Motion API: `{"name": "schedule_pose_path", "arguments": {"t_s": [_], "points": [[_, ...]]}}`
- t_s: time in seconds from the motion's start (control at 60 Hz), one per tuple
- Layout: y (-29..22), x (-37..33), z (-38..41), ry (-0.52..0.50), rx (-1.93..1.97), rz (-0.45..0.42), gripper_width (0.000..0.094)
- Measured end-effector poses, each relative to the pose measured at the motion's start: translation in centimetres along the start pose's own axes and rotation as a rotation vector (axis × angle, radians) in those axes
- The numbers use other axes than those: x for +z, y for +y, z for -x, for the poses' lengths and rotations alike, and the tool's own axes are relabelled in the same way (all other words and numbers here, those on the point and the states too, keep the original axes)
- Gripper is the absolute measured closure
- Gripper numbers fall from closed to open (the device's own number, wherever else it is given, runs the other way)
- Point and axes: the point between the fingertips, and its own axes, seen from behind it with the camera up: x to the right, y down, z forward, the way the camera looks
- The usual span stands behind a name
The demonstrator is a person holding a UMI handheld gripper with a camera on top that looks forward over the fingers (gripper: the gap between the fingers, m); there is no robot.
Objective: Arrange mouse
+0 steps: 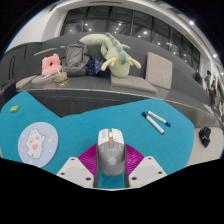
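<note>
I had the gripper [112,170] closed on the grey mouse [111,150], seemingly lifted off the blue mat [70,120], the round mousepad [37,142] ahead-left; placement remained undone.

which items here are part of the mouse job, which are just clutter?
Job items:
mouse, between the gripper fingers, apparently gripped
round mouse pad, on the blue table, likely target

Lying about:
two pens on the table
plush toy on the sofa behind
grey backpack
pink item beside the backpack
</note>
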Motion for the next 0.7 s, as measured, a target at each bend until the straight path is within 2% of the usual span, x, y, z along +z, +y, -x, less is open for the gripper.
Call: {"name": "schedule_pose_path", "arguments": {"t_s": [0.183, 0.317, 0.45, 0.6, 0.7], "points": [[-7.0, -4.0, 5.7, -0.083, 0.099, -0.054, 0.0598], [-9.3, -6.0, 13.1, -0.159, 0.103, -0.058, 0.0598], [-7.0, -5.7, 20.6, -0.224, 0.083, 0.003, 0.0598], [-1.5, -3.7, 24.9, -0.185, 0.031, 0.093, 0.0597], [1.3, -2.5, 26.0, -0.173, 0.082, 0.149, 0.0520]]}}
